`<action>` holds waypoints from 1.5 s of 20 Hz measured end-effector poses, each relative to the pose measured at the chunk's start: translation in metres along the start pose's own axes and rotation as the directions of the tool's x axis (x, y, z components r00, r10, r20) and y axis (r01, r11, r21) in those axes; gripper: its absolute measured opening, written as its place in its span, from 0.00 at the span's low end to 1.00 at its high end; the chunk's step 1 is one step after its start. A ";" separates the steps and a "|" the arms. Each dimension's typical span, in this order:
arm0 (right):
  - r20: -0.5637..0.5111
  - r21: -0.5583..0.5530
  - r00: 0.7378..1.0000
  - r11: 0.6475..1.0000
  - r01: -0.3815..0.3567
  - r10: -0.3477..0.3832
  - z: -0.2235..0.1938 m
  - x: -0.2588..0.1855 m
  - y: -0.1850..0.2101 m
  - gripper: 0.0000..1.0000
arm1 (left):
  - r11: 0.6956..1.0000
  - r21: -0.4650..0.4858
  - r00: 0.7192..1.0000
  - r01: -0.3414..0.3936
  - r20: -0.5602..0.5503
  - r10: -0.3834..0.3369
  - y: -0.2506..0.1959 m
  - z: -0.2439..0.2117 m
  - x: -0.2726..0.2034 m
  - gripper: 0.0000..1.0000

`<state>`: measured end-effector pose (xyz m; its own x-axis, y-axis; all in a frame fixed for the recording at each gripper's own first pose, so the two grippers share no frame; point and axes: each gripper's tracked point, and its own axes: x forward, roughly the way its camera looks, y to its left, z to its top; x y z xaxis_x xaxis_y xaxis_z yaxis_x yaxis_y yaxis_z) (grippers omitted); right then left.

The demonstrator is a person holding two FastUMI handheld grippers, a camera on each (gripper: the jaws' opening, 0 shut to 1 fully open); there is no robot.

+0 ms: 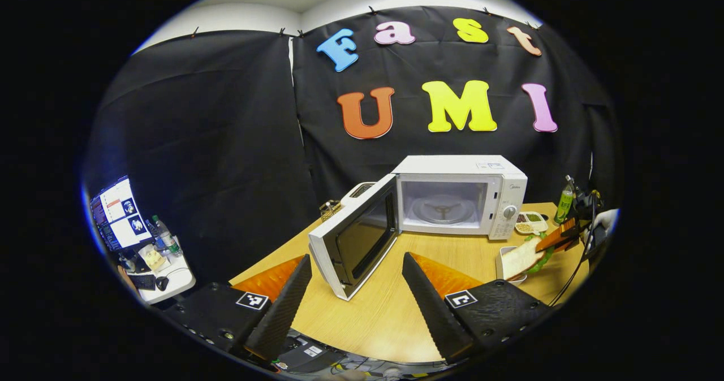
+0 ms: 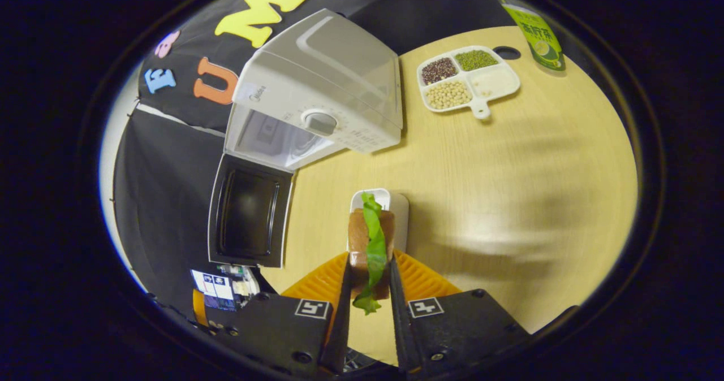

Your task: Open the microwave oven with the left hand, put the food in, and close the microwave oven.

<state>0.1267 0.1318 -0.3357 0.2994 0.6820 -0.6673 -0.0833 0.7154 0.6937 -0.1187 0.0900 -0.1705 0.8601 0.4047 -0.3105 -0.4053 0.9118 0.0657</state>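
The microwave oven (image 1: 461,197) is sitting on the wooden bench (image 1: 384,307) with its door (image 1: 355,239) swinging wide open toward the left, so the white cavity and the glass turntable (image 1: 441,208) inside are showing. In the left gripper view, the left gripper (image 1: 357,268) is hovering just in front of the open door with its fingers spread apart and nothing between them.

In the right gripper view, the right gripper (image 2: 369,282) is clamping a sandwich (image 2: 370,245), both fingers pressing on its bread sides while a green lettuce leaf (image 2: 374,251) is hanging out along the edge. The sandwich is hanging just above a small white container (image 2: 393,206) that is standing on the bench in front of the oven; whether the food is touching the container is hard to tell from this angle. Seen from the left gripper view, the same sandwich (image 1: 523,256) is tilting over that container (image 1: 503,259) to the right of the oven, well outside the cavity.

Beside the oven's right side, a divided white tray (image 2: 469,78) is holding grains and beans in separate compartments, and a green bottle (image 2: 537,30) is standing near the bench's far edge.
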 end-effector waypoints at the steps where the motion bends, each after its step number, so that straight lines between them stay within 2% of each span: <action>1: 0.006 0.001 1.000 1.000 -0.002 0.002 -0.001 -0.003 0.004 0.28 | 1.000 0.006 1.000 0.007 0.005 -0.007 0.002 0.002 0.003 0.97; 2: 0.020 0.002 1.000 1.000 -0.002 0.002 0.000 -0.006 0.011 0.36 | 1.000 0.005 1.000 0.022 0.006 -0.022 0.006 0.003 0.008 0.97; 4: 0.053 -0.002 0.999 1.000 0.003 -0.003 0.001 -0.015 0.026 0.35 | 0.999 -0.001 0.999 0.043 0.002 -0.043 0.014 0.001 0.015 0.97; 6: 0.097 0.020 0.995 0.999 -0.030 0.028 0.004 -0.019 0.054 0.35 | 0.998 0.003 0.998 0.066 0.009 -0.066 0.022 0.004 0.022 0.98; 7: 0.127 0.038 0.991 0.998 -0.056 0.051 0.007 -0.023 0.070 0.25 | 0.997 0.012 0.997 0.074 0.014 -0.074 0.028 0.005 0.029 0.98; 8: 0.158 0.050 0.985 0.996 -0.078 0.069 0.010 -0.022 0.087 0.24 | 0.996 0.016 0.996 0.089 0.016 -0.089 0.031 0.008 0.033 0.98; 9: 0.190 0.052 0.978 0.994 -0.098 0.087 0.014 -0.021 0.102 0.31 | 0.994 0.016 0.994 0.108 0.018 -0.108 0.033 0.010 0.036 0.97; 10: 0.227 0.051 0.968 0.992 -0.119 0.104 0.018 -0.016 0.118 0.23 | 0.992 0.018 0.992 0.128 0.017 -0.128 0.035 0.012 0.041 0.97; 11: 0.267 0.061 0.957 0.989 -0.137 0.116 0.024 -0.011 0.132 0.31 | 0.989 0.021 0.990 0.144 0.008 -0.144 0.038 0.012 0.045 0.97; 16: 0.467 0.088 0.873 0.974 -0.208 0.144 0.054 0.031 0.188 0.30 | 0.981 0.036 0.981 0.193 0.019 -0.193 0.060 0.025 0.064 0.97; 17: 0.504 0.079 0.851 0.973 -0.216 0.148 0.063 0.042 0.197 0.21 | 0.980 0.034 0.980 0.198 0.025 -0.199 0.065 0.028 0.068 0.98; 19: 0.579 0.074 0.803 0.972 -0.222 0.140 0.080 0.061 0.209 0.20 | 0.978 0.033 0.978 0.204 0.031 -0.205 0.073 0.033 0.078 0.97; 20: 0.614 0.094 0.779 0.967 -0.235 0.130 0.087 0.074 0.214 0.29 | 0.979 0.036 0.979 0.200 0.035 -0.201 0.079 0.033 0.081 0.98; 22: 0.667 0.140 0.735 0.950 -0.281 0.119 0.102 0.096 0.223 0.29 | 0.981 0.033 0.980 0.192 0.045 -0.193 0.090 0.037 0.085 0.97; 27: 0.764 0.248 0.645 0.919 -0.307 0.010 0.139 0.149 0.220 0.29 | 0.981 0.075 0.983 0.178 0.025 -0.181 0.108 0.028 0.094 0.98; 30: 0.776 0.294 0.628 0.914 -0.281 -0.057 0.154 0.185 0.222 0.28 | 0.979 0.080 0.982 0.186 0.009 -0.187 0.112 0.026 0.101 0.98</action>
<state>0.3099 0.3933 -0.2629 0.9306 0.2696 -0.2477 0.1189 0.4173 0.9009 -0.0696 0.2349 -0.1701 0.9235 0.2275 -0.3090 -0.2122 0.9737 0.0826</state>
